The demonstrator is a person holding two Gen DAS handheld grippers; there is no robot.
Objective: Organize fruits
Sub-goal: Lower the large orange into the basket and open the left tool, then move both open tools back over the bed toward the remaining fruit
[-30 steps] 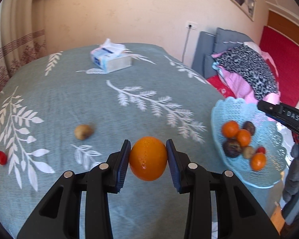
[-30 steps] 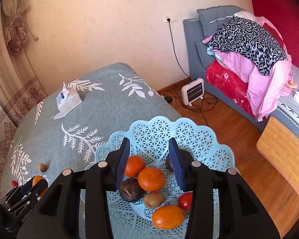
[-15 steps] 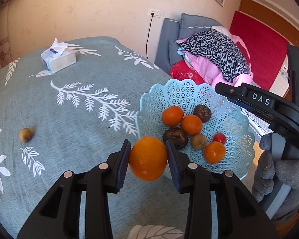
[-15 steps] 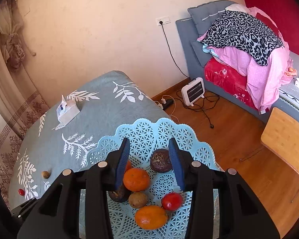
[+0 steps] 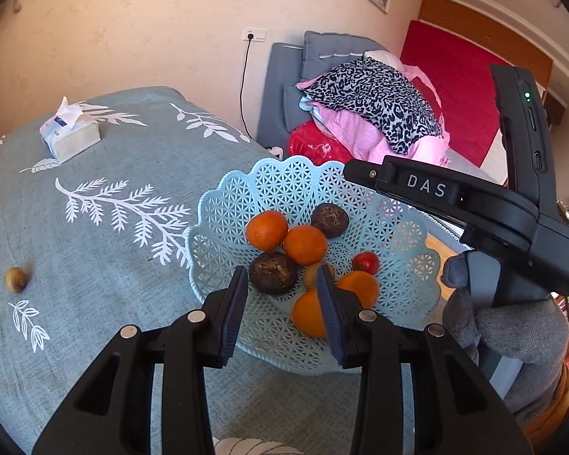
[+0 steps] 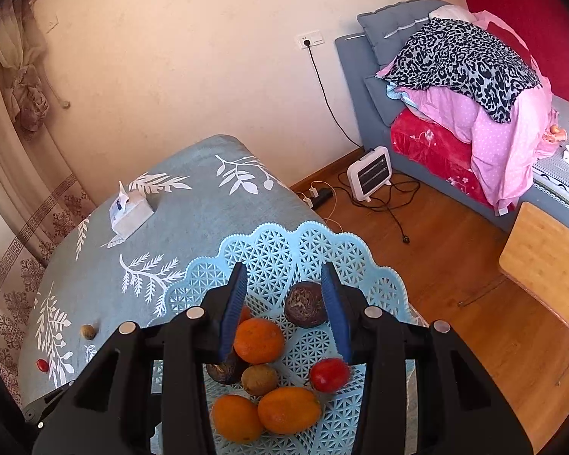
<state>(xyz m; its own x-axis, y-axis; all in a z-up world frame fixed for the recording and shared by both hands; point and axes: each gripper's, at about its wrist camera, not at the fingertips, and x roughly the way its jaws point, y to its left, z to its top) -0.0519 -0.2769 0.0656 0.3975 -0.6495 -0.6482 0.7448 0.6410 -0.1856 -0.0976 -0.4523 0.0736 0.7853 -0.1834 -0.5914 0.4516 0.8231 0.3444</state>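
Note:
A light-blue lattice basket (image 5: 284,167) (image 6: 311,227) sits at the table's right edge. It holds several oranges, two dark passion fruits, a kiwi and a red fruit (image 6: 329,374). My left gripper (image 5: 280,271) hangs over the basket's near side, open, with nothing between its blue pads. One orange (image 5: 308,318) lies in the basket just behind its right finger. My right gripper (image 6: 283,267) hovers open above the fruit pile, holding nothing. Its black body (image 5: 455,204) reaches over the basket's far right rim. On the cloth to the left lie a brown fruit (image 5: 16,280) (image 6: 88,331) and a small red fruit (image 6: 41,364).
A tissue box (image 5: 70,132) (image 6: 129,212) stands at the far side of the teal leaf-print tablecloth. Past the table's right edge is wooden floor with a white heater (image 6: 370,172), cables, a bed piled with clothes and a wooden stool (image 6: 546,265).
My left gripper has swung right, from the table's middle to over the basket. The orange it held is out of its jaws and lies in the basket. The right gripper drifted slightly.

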